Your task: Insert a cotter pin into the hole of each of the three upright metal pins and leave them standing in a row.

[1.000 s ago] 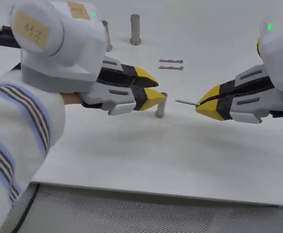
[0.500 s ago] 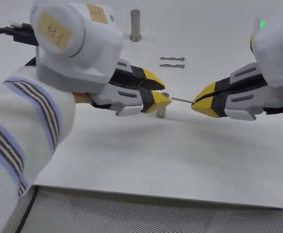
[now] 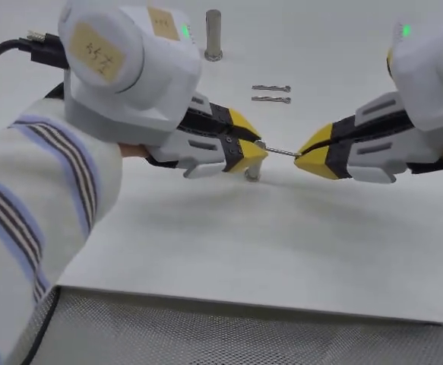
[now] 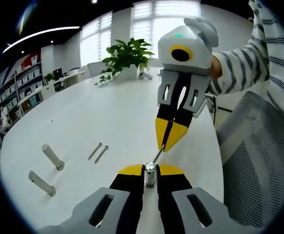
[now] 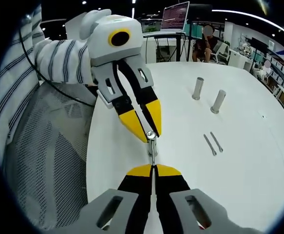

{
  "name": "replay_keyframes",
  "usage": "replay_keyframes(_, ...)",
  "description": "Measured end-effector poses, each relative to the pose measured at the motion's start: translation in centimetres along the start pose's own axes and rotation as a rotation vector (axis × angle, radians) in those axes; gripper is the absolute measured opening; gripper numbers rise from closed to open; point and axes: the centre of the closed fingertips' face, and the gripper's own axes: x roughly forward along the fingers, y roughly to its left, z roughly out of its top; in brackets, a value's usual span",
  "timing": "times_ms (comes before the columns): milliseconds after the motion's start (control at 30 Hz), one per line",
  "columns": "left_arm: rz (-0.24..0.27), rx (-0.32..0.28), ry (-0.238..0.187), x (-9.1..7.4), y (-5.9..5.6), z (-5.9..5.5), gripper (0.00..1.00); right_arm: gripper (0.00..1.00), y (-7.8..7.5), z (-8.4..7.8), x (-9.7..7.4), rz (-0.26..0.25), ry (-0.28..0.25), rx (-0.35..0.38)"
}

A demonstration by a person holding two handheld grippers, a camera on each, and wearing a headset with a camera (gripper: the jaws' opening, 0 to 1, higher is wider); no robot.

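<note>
My left gripper (image 3: 254, 149) is shut on a short upright metal pin (image 3: 252, 172) near the table's middle; in the left gripper view the pin (image 4: 150, 174) stands between the yellow jaw tips (image 4: 150, 169). My right gripper (image 3: 302, 155) is shut on a thin cotter pin (image 3: 282, 152), held level, its free tip at the pin's top. The right gripper view has that cotter pin (image 5: 153, 152) running from my jaws (image 5: 153, 168) to the pin's head (image 5: 151, 135). Two more metal pins (image 5: 198, 87) (image 5: 218, 101) stand farther off. Two loose cotter pins (image 3: 271, 93) lie on the table.
The white table (image 3: 206, 243) ends at a near edge above a grey mesh chair (image 3: 206, 334). A striped sleeve (image 3: 31, 228) covers the left foreground. A potted plant (image 4: 127, 53) stands at the table's far end.
My right gripper has moved left with the cotter pin, closing the gap until its tip meets the top of the held pin. The left gripper keeps its hold.
</note>
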Motion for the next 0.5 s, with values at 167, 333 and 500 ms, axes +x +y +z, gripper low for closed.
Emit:
replay_keyframes(167, -0.004, 0.016, -0.001, 0.1, -0.2, 0.1, 0.06, 0.0, 0.0, 0.2, 0.3, 0.0, 0.001, -0.01)
replay_keyframes(333, -0.002, 0.016, -0.001, 0.1, -0.4, 0.3, 0.05, 0.0, -0.2, 0.6, 0.6, -0.004, -0.005, -0.016)
replay_keyframes(500, -0.003, 0.014, -0.002, 0.2, -0.7, 0.5, 0.05, 0.0, -0.1, 1.0, 1.0, -0.001, -0.013, -0.022)
